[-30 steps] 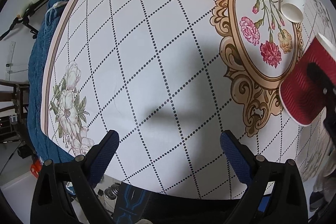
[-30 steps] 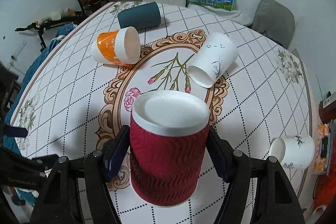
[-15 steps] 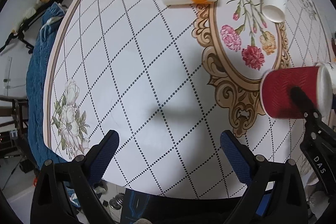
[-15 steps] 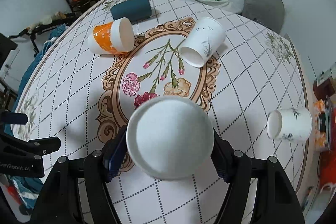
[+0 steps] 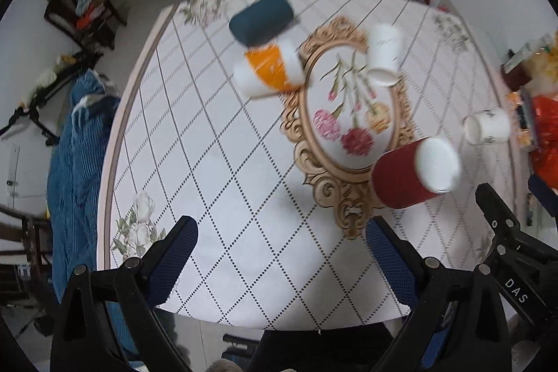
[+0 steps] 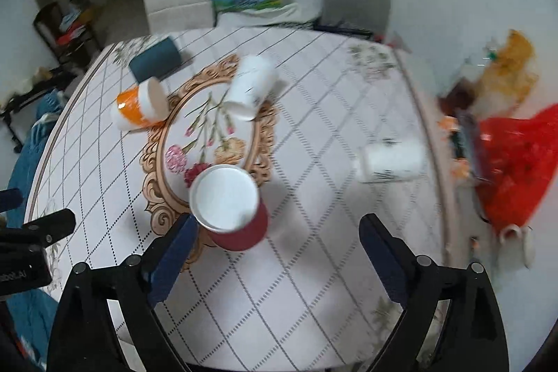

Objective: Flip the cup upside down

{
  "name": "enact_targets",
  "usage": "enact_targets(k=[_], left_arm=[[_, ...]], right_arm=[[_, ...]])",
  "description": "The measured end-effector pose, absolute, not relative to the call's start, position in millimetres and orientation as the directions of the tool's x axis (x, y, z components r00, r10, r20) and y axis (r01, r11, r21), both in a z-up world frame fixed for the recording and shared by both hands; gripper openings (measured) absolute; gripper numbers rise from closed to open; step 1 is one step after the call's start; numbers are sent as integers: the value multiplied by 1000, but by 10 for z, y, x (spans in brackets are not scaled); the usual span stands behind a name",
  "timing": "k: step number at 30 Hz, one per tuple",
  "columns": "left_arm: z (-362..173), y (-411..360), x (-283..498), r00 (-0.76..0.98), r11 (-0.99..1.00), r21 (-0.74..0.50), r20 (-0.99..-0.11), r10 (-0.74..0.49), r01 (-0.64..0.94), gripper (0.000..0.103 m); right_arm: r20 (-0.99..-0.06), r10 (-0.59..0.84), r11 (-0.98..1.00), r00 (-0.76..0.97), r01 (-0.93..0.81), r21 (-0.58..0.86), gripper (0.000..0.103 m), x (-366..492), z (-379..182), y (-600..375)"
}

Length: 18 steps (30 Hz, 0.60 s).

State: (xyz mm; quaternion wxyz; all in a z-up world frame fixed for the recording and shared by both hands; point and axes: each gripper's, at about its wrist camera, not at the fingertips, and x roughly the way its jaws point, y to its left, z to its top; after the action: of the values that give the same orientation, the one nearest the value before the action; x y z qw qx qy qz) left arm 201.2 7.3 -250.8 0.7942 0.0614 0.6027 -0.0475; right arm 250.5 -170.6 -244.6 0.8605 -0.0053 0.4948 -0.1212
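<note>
The red ribbed cup [image 6: 230, 210] stands upside down on the table, white base up, at the near edge of the flower medallion; it also shows in the left wrist view [image 5: 411, 175]. My right gripper [image 6: 275, 253] is open and empty, drawn back above and to the right of the cup. In the left wrist view only a black part of it shows at the right edge. My left gripper [image 5: 280, 255] is open and empty over the table's near edge, left of the cup.
An orange-and-white cup [image 6: 139, 108], a dark teal cup [image 6: 155, 63] and two white cups [image 6: 249, 88] [image 6: 390, 162] lie on their sides on the round table [image 6: 331, 114]. Chairs stand behind it. Red bag and clutter sit at the right [image 6: 516, 162].
The right gripper has set the red cup down upside down, opened and pulled back. Both cameras have risen and tilted, showing more of the room.
</note>
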Motion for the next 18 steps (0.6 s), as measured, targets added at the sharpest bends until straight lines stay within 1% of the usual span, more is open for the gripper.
enact_targets(k=[1, 8, 11, 16, 18], left_arm=[[-2454, 58, 1985, 281, 987, 39, -960, -6, 155, 99], [-2075, 25, 1732, 351, 989, 20, -936, -33, 144, 99], [-1851, 4, 1540, 393, 991, 14, -919, -40, 134, 99], [-1514, -55, 1190, 453, 990, 12, -890, -52, 138, 99], [-1370, -79, 1042, 477, 989, 17, -877, -54, 144, 99]], right_arm=[[-845, -238, 964, 479, 223, -145, 96, 2449, -2380, -1727], [-821, -249, 954, 514, 275, -118, 96, 2068, -1975, -1869], [-807, -238, 959, 540, 260, -109, 96, 1871, -1781, -1855], [-764, -247, 965, 596, 227, -135, 96, 1461, -1347, -1760], [-745, -255, 964, 617, 222, -146, 98, 1277, -1175, -1725]])
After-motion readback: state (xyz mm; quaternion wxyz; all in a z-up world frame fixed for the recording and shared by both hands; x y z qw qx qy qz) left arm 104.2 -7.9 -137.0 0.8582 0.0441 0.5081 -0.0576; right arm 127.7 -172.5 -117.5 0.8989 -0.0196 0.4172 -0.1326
